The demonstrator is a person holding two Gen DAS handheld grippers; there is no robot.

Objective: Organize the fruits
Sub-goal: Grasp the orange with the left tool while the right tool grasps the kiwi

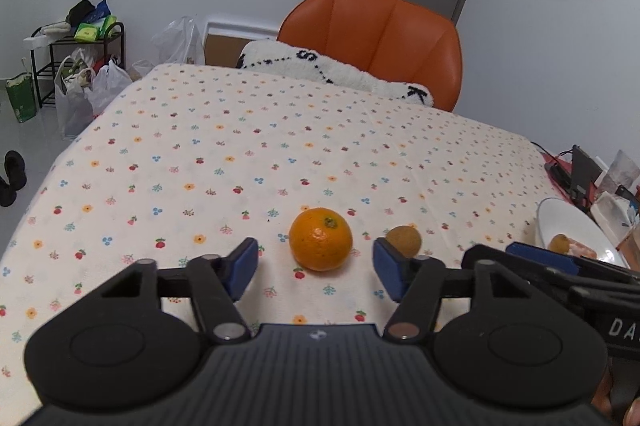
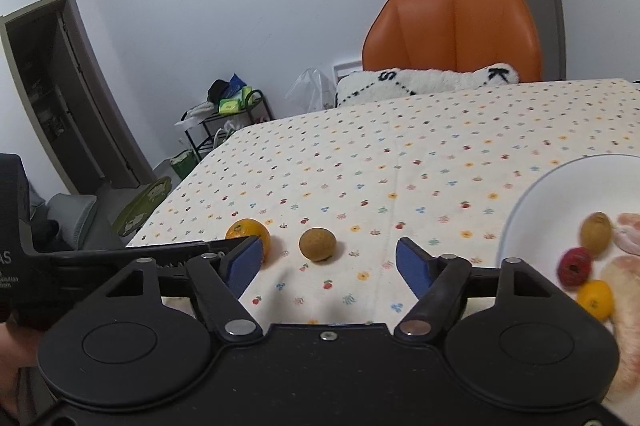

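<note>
White plate (image 2: 532, 193) cut off at right edge, fruit blurred.

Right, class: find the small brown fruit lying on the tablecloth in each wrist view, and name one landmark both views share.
Left wrist view: the small brown fruit lies lower centre-right, just right of the orange, partly behind the right fingertip.
Right wrist view: it lies centre, between the open fingers.
Shared landmark: the orange chair beyond the table.
</note>
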